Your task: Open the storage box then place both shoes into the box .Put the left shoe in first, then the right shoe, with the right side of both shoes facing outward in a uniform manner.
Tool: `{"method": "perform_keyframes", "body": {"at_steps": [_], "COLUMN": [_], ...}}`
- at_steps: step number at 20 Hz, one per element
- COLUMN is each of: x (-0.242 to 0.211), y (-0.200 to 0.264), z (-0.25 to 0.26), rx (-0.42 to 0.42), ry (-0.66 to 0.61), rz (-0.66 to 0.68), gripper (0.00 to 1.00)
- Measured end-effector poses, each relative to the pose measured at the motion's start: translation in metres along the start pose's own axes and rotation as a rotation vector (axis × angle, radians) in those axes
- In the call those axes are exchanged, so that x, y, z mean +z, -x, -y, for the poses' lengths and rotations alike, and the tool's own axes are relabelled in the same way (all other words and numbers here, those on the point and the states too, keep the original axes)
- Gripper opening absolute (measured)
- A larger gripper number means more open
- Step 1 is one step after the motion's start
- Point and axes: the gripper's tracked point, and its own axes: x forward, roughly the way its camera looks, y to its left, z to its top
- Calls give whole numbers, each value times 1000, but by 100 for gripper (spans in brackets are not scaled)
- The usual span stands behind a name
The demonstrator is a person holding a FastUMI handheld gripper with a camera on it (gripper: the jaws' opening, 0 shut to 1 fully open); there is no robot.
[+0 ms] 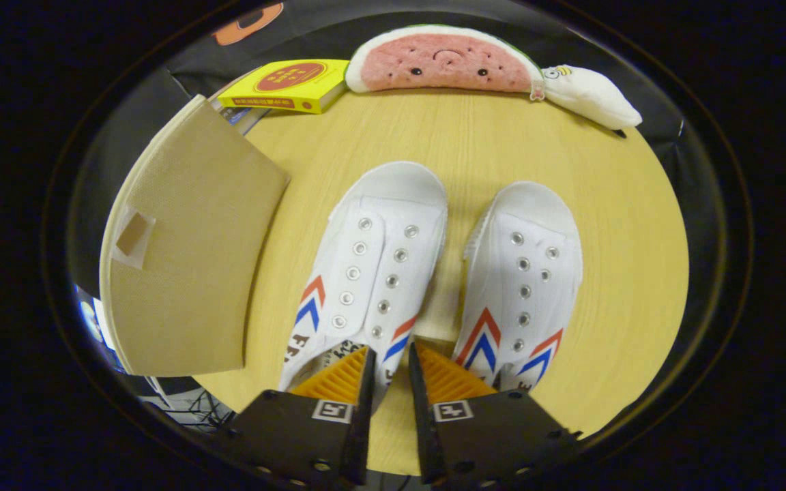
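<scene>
Gripper [390, 368] sits low over the heel end of the left shoe [366, 273]. Its fingers are nearly closed w/ only a narrow gap, and the shoe's right-side collar wall seems to sit in that gap. Can't tell if both fingers actually press on it, since the view is steep and the fingers hide the contact.

Taking the left shoe as landmark:
- right shoe [522, 286] is just beside it on its right, parallel, toes pointing the same way, a thin strip of table [625, 225] between them.
- storage box [181, 266], tan fabric, stands close on its left, w/ a small tab patch on the facing panel. It looks lid-up or tilted, but the opening isn't visible.
- beyond its toe, well apart: watermelon plush [444, 61], white plush [591, 95], yellow book [287, 83].

Handling, as a judgement: the canvas sneaker is prob light, w/ a soft upper that folds under a pinch and a stiffer rubber sole and toe cap. No laces, so the tongue is floppy. Best hold is the collar/side wall near the heel, pinched deep; the shoe will likely droop toe-down once lifted. A smooth toe cap is a poor grip spot.
</scene>
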Motion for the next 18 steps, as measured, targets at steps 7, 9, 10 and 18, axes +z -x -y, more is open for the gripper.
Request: {"method": "perform_keyframes", "body": {"at_steps": [7,9,10,18], "x": [1,0,-3,1], "y": [8,13,18,105], "z": [3,1,-1,-33], "rx": [249,302,329,487], "ry": [-169,-215,-240,-359], "rz": [38,45,45,194], "gripper": [0,0,0,0]}}
